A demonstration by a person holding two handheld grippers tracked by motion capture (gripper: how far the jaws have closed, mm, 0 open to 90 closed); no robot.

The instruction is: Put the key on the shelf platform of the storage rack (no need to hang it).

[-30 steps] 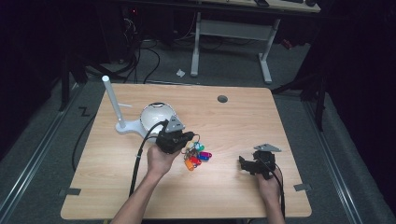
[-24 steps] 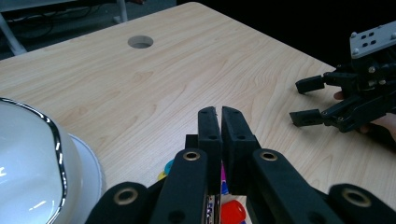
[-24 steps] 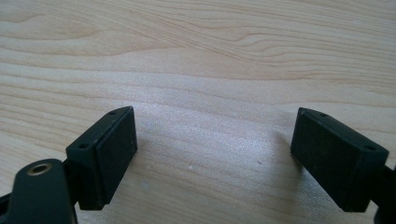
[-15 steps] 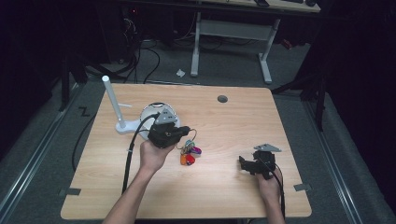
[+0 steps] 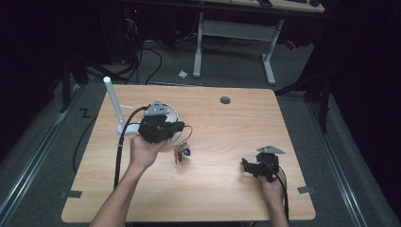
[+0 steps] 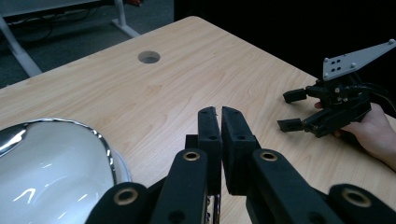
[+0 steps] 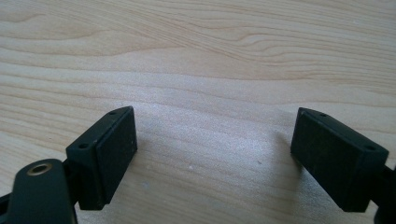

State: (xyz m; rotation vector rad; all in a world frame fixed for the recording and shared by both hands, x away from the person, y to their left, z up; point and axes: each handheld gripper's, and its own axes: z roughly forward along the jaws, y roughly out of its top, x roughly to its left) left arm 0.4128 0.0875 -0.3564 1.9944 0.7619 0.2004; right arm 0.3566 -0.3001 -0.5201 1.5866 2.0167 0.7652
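Left tool [image 5: 182,130], jaws pressed together, dangles a bunch of keys [image 5: 181,152] (light, floppy, best pinched by the ring); right tool [image 5: 249,166] rests gaping on the table [image 5: 227,198].

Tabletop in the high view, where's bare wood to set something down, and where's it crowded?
The table is bare between the cable hole and the right gripper, and along the near edge between the person's forearms. It is crowded at the far left: the white bowl-shaped object, the white post, the left gripper and the colourful keys hanging under it.
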